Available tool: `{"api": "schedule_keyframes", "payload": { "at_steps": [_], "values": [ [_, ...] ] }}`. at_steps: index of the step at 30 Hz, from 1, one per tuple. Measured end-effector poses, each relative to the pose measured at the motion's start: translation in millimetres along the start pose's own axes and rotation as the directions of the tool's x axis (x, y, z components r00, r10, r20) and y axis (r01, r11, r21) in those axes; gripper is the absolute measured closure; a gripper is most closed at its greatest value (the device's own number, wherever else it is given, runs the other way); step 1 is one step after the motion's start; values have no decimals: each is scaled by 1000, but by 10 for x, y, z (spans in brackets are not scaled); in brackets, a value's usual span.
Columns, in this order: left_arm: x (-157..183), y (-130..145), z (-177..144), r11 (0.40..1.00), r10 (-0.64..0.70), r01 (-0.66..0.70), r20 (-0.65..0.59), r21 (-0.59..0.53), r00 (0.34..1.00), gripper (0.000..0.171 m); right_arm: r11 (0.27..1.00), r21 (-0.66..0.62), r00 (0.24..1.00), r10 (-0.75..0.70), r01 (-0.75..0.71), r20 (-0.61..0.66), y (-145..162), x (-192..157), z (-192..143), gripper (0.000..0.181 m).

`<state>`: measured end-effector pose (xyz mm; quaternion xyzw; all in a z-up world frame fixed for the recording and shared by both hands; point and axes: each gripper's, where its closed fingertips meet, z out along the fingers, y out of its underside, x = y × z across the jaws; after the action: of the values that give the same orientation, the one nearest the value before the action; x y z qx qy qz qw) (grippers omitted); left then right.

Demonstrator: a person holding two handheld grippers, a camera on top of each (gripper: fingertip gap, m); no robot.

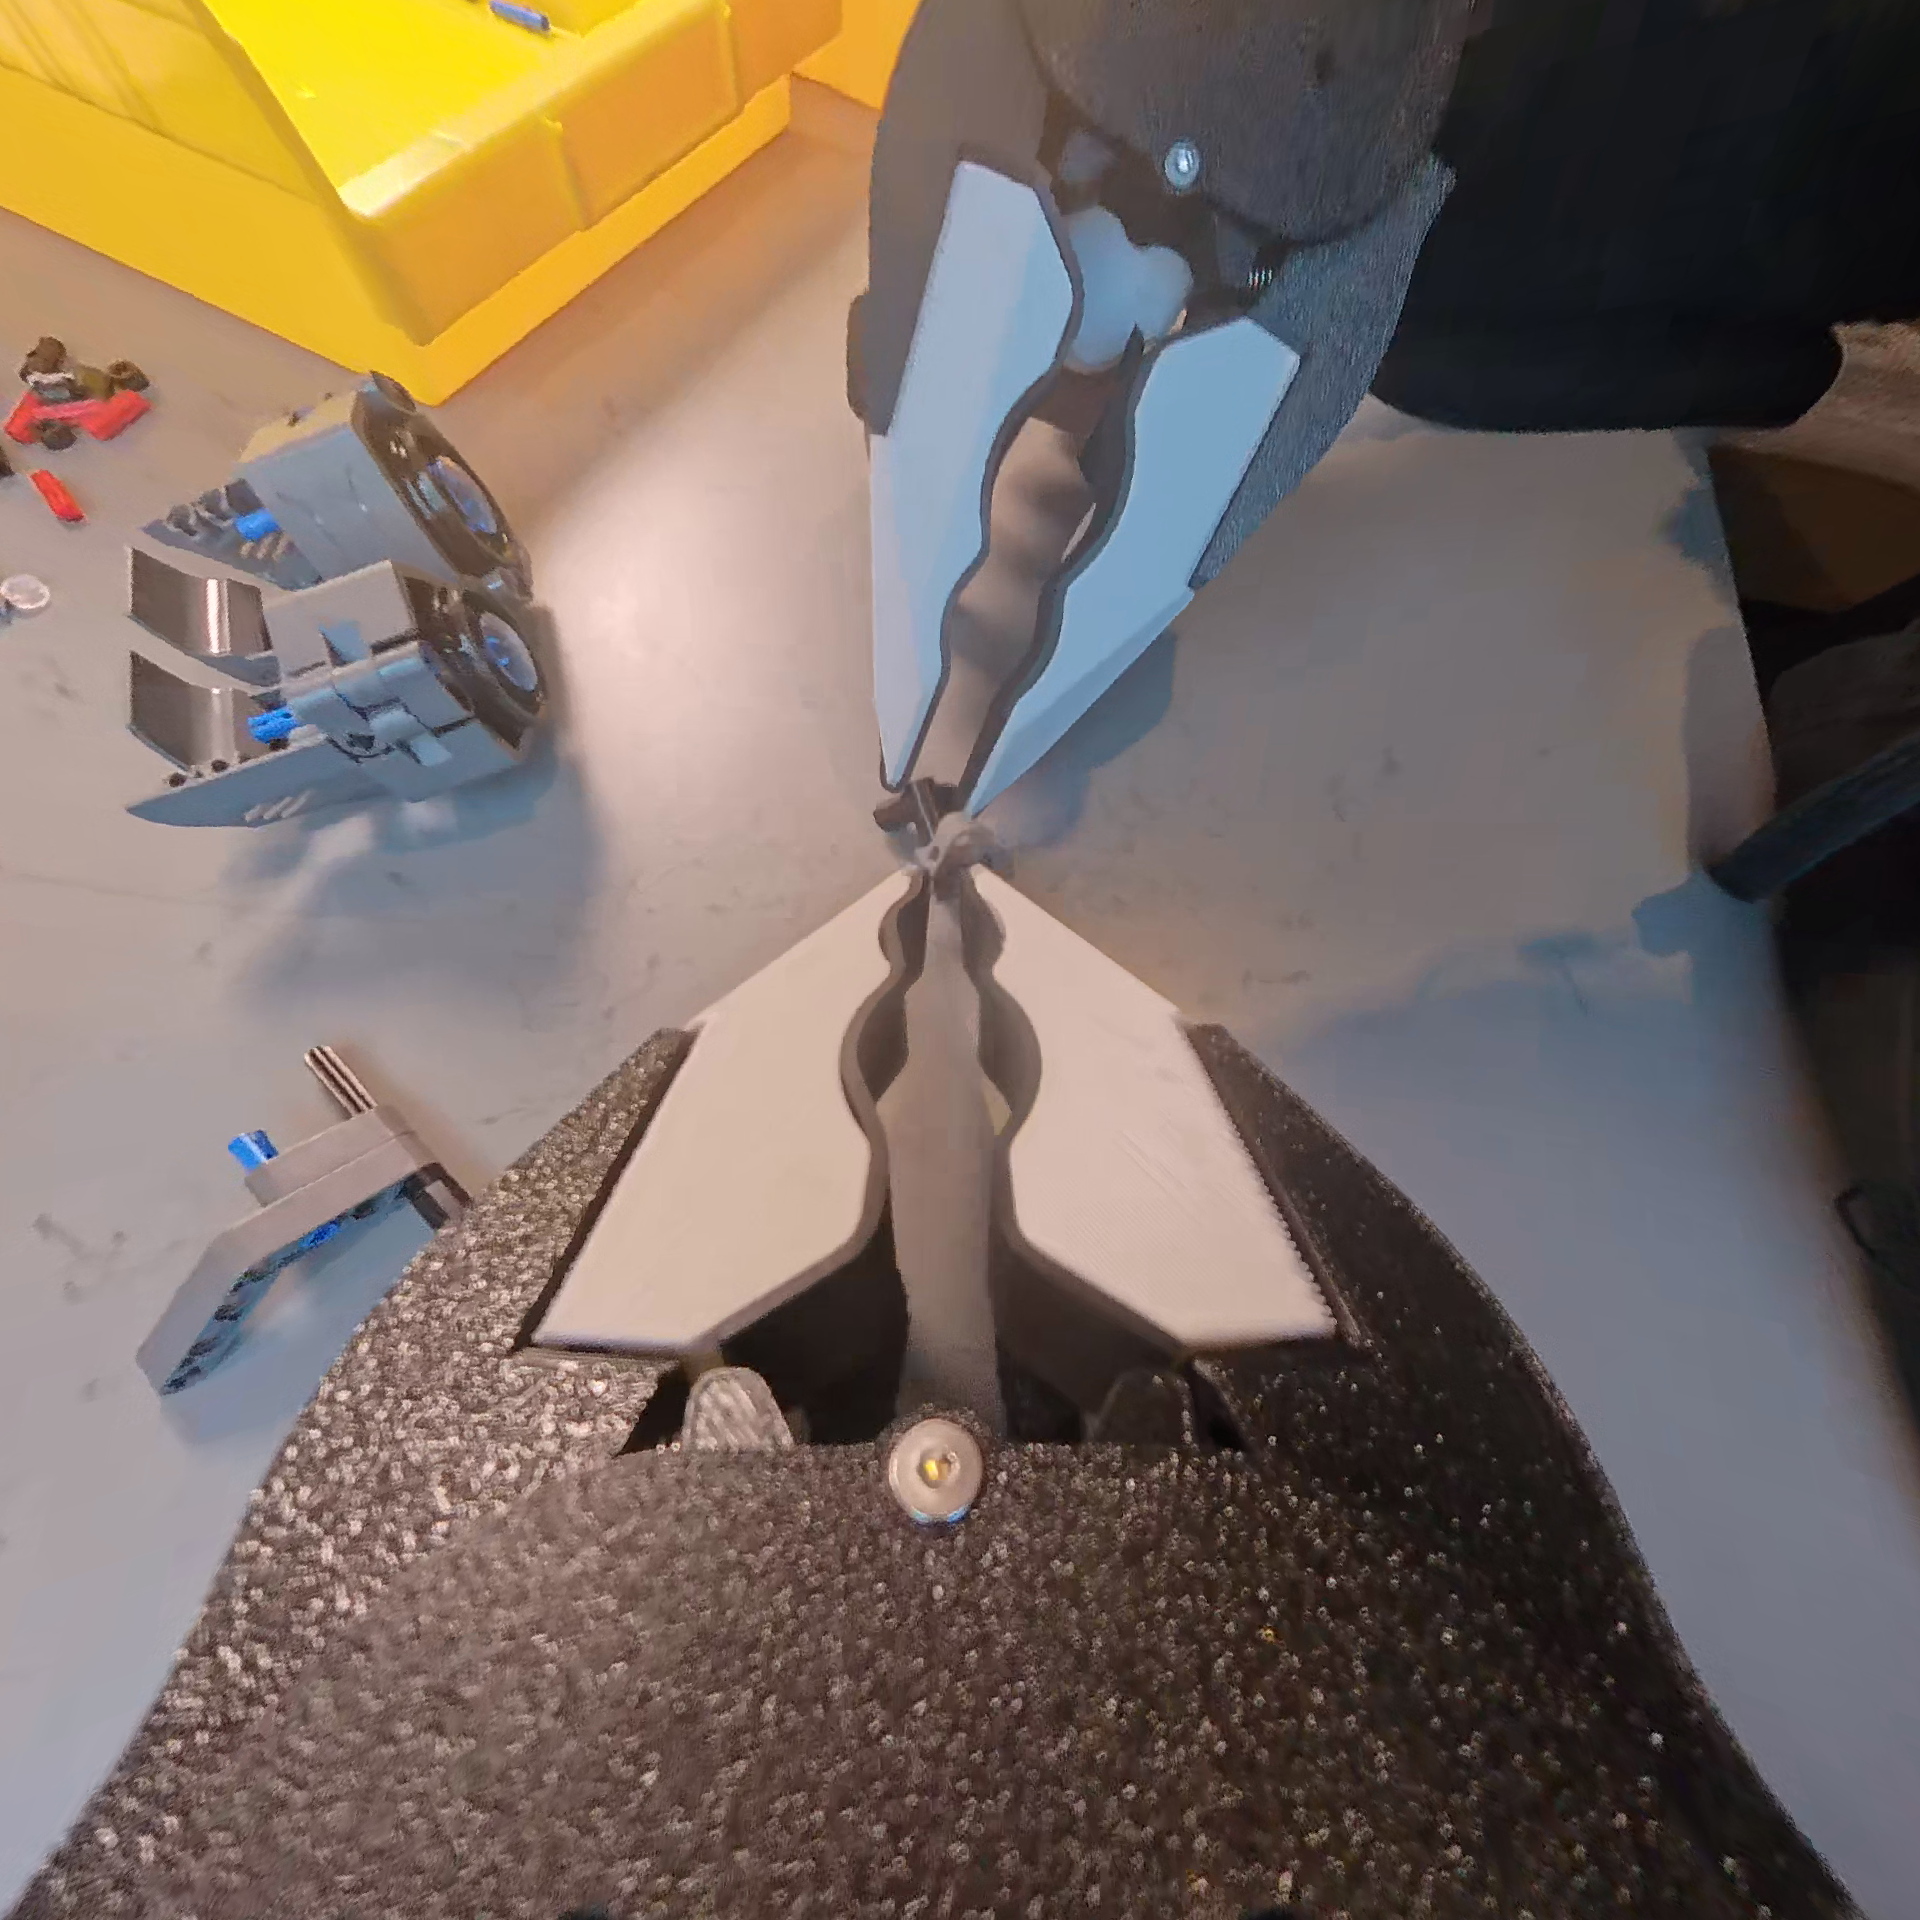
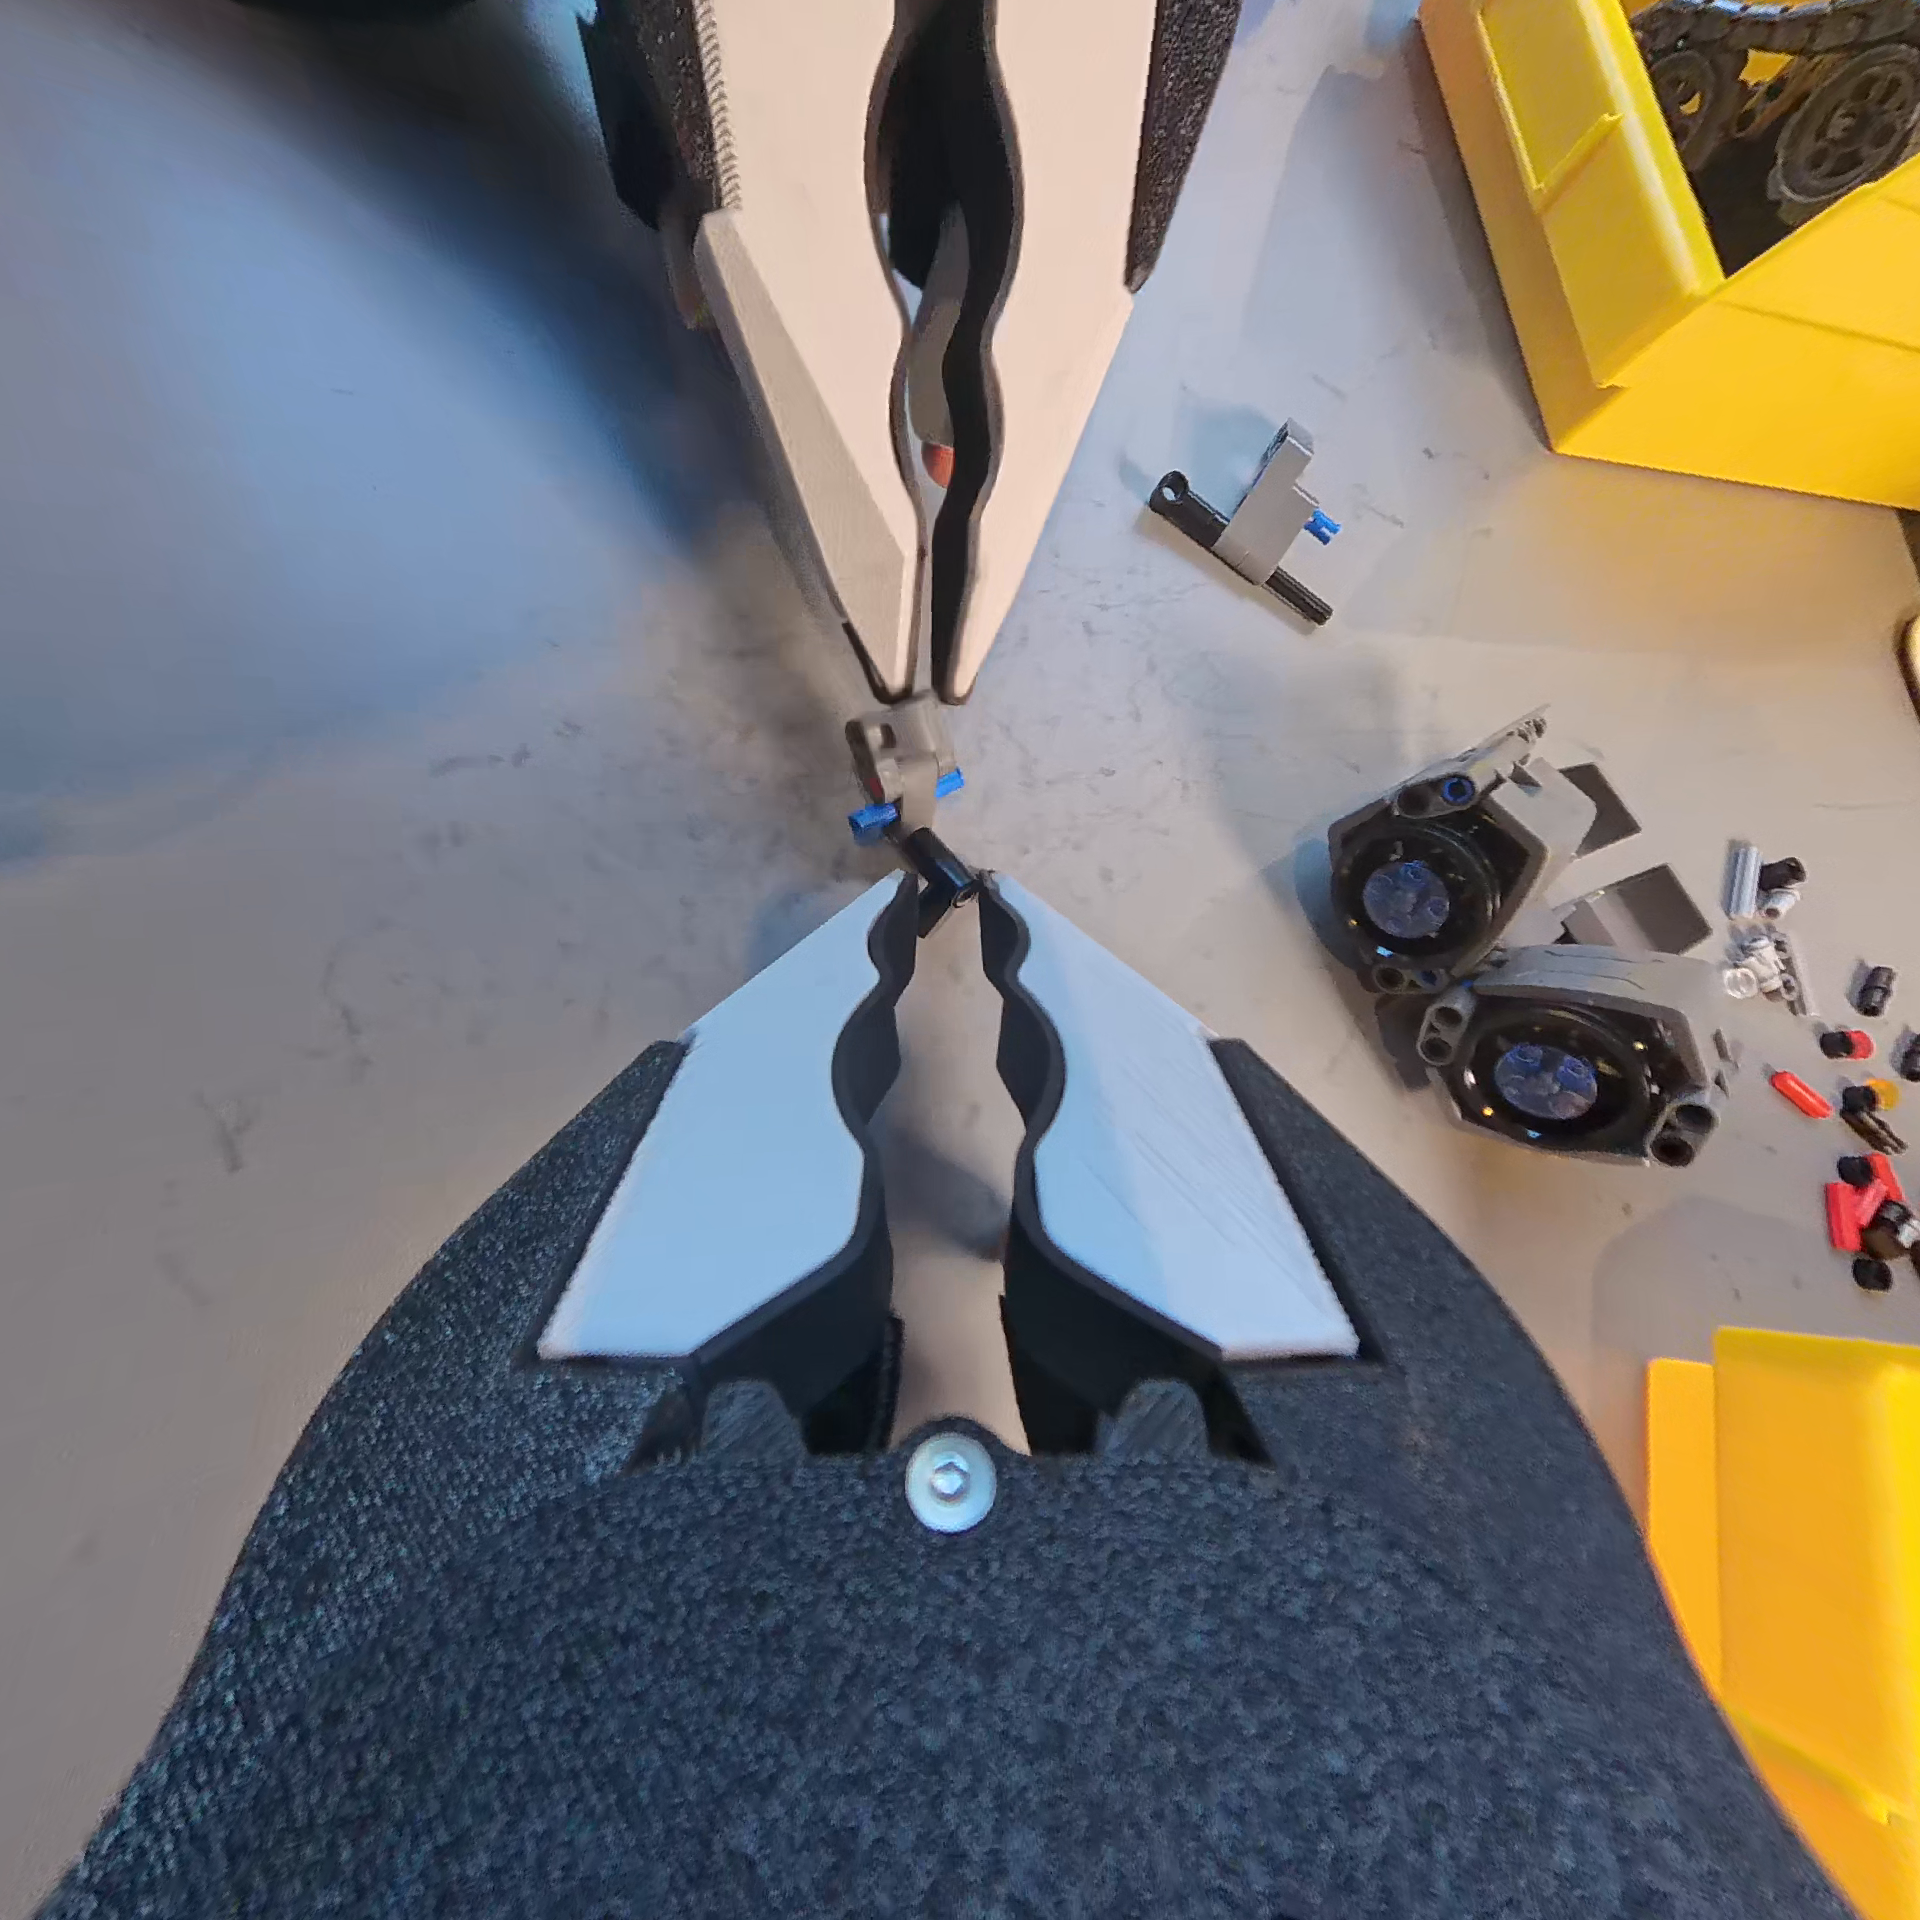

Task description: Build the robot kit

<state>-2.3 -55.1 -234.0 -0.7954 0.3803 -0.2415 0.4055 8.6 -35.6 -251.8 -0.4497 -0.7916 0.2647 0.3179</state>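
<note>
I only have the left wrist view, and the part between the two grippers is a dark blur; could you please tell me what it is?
Observer: The right wrist view shows a grey connector with blue pins, pinched by the left gripper.
Operator: What does the right gripper hold?
Observer: It is closed on a black pin sticking out of that connector.
Operator: Is anything in the yellow bins?
Observer: One yellow bin holds black tracks and wheels.
</note>
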Motion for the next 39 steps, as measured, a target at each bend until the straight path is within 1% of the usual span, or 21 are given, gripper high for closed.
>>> {"api": "schedule_keyframes", "payload": {
  "at_steps": [8,11,14,17,19,21,23,26,29,31,35,37,39],
  "values": [
    [-59,-112,8,998,-12,11,27,60,1000,168,1000,2,1000,2,-2,-1,-32,-20,25,172],
    [-69,-124,41,998,-9,7,31,55,999,167,1000,3,1000,5,-5,0,-46,-25,38,172],
    [-109,-146,52,998,4,-8,67,59,998,165,1000,4,1000,9,-9,1,-47,-25,42,172],
    [-185,-200,-39,994,-31,22,89,103,996,164,999,-6,999,35,-35,-15,-36,2,41,172],
    [-229,-210,-123,989,-70,59,83,132,994,163,997,-20,996,76,-76,-36,-12,52,36,172],
    [-255,-183,-169,986,-103,93,69,138,992,161,994,-26,992,108,-110,-57,13,98,28,172],
    [-238,-151,-155,987,-113,107,48,124,992,156,989,-31,987,142,-145,-75,28,138,24,172],
    [-166,-76,-31,994,-97,95,27,57,995,148,981,-40,977,186,-191,-103,41,183,27,172],
    [-177,-5,116,996,-87,88,63,-22,994,140,971,-51,965,223,-232,-138,50,219,38,172],
    [-232,1,163,995,-83,88,96,-45,992,142,970,-63,963,222,-234,-152,56,219,45,170],
    [-268,2,163,995,-82,86,95,-42,992,155,977,-62,972,196,-205,-130,50,168,38,163],
    [-268,-17,138,996,-89,91,88,-24,992,155,983,-52,980,169,-175,-109,33,133,21,162],
    [-281,0,127,995,-90,93,98,-29,991,155,986,-51,982,151,-158,-112,25,129,14,162]
  ]
}}
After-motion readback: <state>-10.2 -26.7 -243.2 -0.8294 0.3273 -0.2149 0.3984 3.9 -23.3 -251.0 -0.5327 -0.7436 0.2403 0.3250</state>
